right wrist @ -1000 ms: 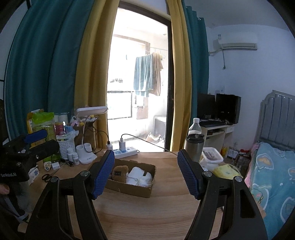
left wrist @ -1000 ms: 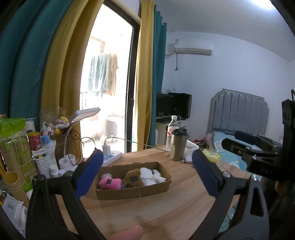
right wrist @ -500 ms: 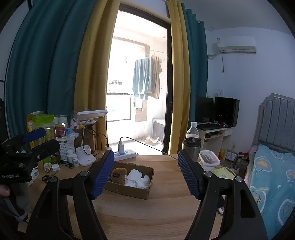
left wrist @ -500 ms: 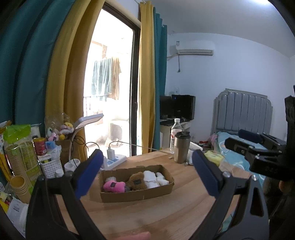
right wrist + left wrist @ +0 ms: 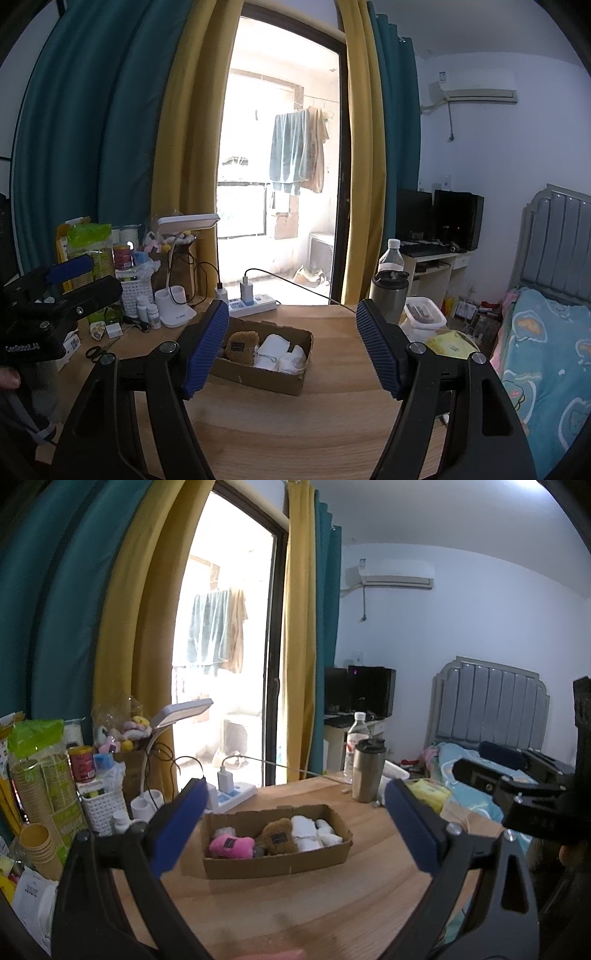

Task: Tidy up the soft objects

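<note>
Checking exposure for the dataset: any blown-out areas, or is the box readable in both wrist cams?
Left wrist: balcony doorway is blown out; cardboard box and its pink plush read clearly; strong fisheye bending at the curtains. Right wrist: same doorway overexposed; box dimmer, backlit, contents still legible.

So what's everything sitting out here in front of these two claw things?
cardboard box: one, brown, mid-table
pink plush: one, pink, box's left end
brown plush: one, brown, box middle
white rolled cloths: several, white, box's right end
steel tumbler: one, silver, behind box
water bottle: one, clear, behind tumbler
desk lamp: one, white, table's left
power strip: one, white, by lamp
left gripper: blue pads, open
right gripper: blue pads, open
</note>
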Action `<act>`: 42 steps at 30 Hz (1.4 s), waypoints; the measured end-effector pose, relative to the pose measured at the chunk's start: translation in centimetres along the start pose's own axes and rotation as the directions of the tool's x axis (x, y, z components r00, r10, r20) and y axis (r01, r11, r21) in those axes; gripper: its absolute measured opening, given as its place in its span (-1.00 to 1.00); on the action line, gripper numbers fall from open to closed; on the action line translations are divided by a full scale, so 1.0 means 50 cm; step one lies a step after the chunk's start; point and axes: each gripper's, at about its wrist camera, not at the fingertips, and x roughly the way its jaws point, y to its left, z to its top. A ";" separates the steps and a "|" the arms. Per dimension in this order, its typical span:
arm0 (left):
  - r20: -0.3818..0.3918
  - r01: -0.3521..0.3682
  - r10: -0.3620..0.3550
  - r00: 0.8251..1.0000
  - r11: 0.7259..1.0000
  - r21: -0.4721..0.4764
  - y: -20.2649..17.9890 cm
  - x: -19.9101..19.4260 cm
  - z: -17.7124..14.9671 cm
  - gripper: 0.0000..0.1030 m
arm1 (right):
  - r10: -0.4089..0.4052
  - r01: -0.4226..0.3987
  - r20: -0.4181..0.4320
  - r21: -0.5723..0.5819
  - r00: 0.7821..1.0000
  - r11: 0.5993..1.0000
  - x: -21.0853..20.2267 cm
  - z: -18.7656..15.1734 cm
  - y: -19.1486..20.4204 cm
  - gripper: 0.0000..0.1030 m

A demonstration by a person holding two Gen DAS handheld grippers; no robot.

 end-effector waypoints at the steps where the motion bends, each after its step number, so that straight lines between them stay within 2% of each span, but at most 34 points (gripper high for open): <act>1: 0.000 0.000 0.000 1.000 1.000 0.000 0.000 -0.001 0.000 0.90 | 0.001 -0.001 -0.002 -0.001 1.000 1.000 0.001 0.001 0.001 0.45; 16: 0.003 -0.014 0.014 1.000 1.000 0.010 0.002 0.000 -0.008 0.90 | 0.017 -0.017 -0.010 -0.007 1.000 1.000 0.009 0.000 0.007 0.47; 42: -0.019 0.004 -0.004 1.000 1.000 0.005 -0.001 0.005 -0.016 0.90 | 0.018 -0.018 -0.018 -0.001 1.000 1.000 0.021 -0.014 0.007 0.49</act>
